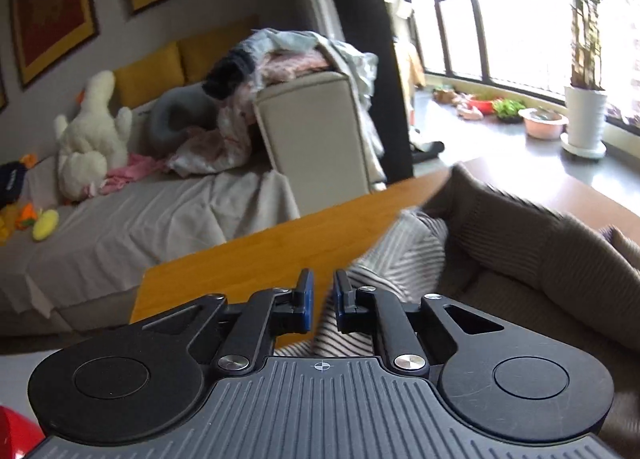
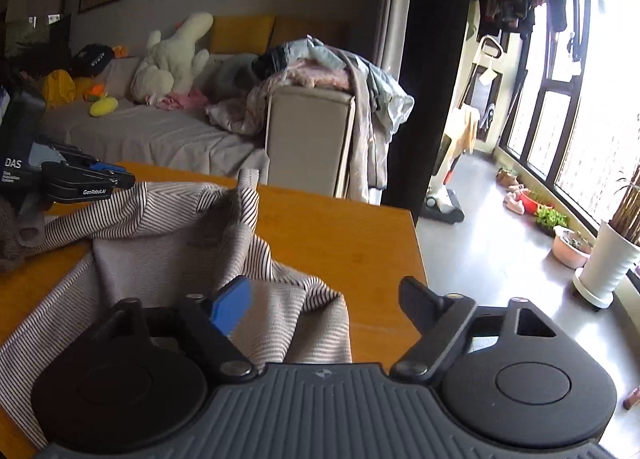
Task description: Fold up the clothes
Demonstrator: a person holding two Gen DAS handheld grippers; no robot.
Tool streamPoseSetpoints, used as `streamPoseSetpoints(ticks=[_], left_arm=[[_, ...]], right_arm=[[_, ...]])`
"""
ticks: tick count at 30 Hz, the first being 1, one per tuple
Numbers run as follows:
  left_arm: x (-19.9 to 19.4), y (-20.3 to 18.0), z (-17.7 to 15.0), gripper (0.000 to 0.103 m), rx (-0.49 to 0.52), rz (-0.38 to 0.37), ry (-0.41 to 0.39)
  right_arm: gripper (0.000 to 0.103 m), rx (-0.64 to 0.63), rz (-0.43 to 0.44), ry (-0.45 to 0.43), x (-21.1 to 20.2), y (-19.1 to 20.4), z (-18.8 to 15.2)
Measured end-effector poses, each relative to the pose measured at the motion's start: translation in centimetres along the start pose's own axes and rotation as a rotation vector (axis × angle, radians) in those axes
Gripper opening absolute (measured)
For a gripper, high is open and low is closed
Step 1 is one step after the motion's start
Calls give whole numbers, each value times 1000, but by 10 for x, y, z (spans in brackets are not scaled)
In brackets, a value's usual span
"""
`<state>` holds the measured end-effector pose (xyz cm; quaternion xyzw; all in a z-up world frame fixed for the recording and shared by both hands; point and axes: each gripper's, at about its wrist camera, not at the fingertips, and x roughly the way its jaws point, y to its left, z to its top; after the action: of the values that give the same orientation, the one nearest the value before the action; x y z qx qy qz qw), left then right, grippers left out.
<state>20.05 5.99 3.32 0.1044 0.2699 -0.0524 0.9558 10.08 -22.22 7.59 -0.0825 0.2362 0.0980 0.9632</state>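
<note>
A striped grey-and-white garment (image 2: 168,235) lies rumpled on the wooden table (image 2: 340,235). My left gripper (image 1: 323,291) is nearly shut, and the striped cloth (image 1: 400,255) passes between its blue pads. In the right wrist view the left gripper (image 2: 120,177) holds one edge of the garment lifted at the far left. My right gripper (image 2: 328,295) is open and empty, just above the near part of the garment, its blue-padded finger (image 2: 232,305) over the cloth. A brown ribbed garment (image 1: 540,255) is bunched to the right in the left wrist view.
Beyond the table (image 1: 248,259) stands a covered sofa (image 2: 160,135) with plush toys (image 2: 172,59) and a pile of clothes (image 2: 320,71) on its armrest. To the right are the floor, plant pots (image 2: 608,267) and a large window.
</note>
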Motion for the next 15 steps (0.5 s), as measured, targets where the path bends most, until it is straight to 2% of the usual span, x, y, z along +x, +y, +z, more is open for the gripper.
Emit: streamPoseSetpoints(ticks=[1,4,7,9,11,13,15], left_arm=[[2,9,2,8,-38,10,-1],[8,37,10,9,-153,42,-3],[14,65,17,15,-268,73,-5],[5,66,9,36,-297,28,-6],[-5,63,-2,44,-306,-21,-12],[-13,58,-10,48,-287,-69,-19],[-18,49,-14,64,-226,-115,-27]], right_arm=[[62,18,15,-7,3,1,6],[63,33,71,14,23,12,15],[75,4,103,59,48,34,10],[78,-35,108,91,60,51,4],[79,-80,76,121,72,63,-5],[79,-103,44,164,85,67,-11],[78,-105,39,197,93,64,-14]])
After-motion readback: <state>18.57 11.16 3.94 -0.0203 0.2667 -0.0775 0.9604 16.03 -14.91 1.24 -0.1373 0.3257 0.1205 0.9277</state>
